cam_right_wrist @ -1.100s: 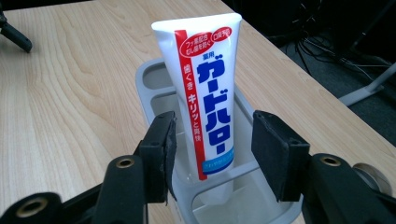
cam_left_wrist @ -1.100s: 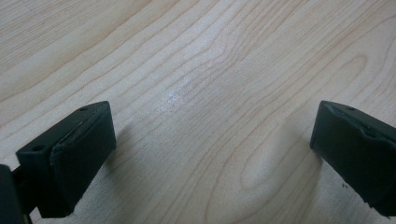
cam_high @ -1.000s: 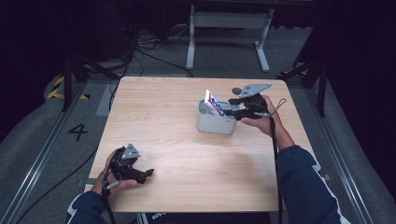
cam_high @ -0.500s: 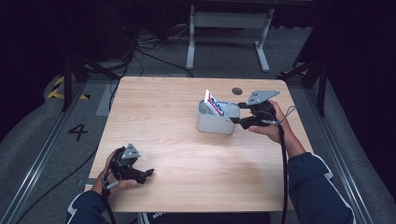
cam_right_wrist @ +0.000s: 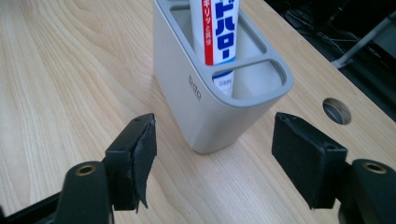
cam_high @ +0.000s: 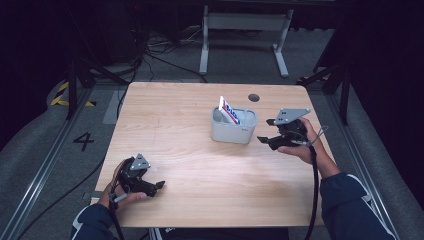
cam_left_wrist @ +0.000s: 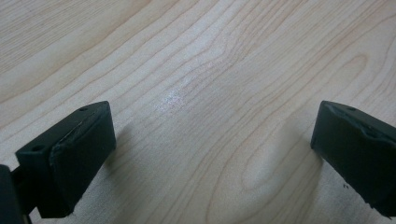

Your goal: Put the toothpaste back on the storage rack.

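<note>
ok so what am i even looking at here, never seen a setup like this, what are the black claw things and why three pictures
There is no robot here. A person sits at a wooden table and holds a hand-operated two-jaw gripper in each hand: the left gripper near the table's front corner, the right gripper beside a grey holder.

The wide picture comes from a fixed camera above the person. The other two come from cameras riding on the grippers, looking along their black jaws.

On the table stands the grey holder with a tube of toothpaste upright in one compartment. A round hole is in the tabletop behind it.

Both grippers are open and hold nothing; the left one points at bare wood.
</note>
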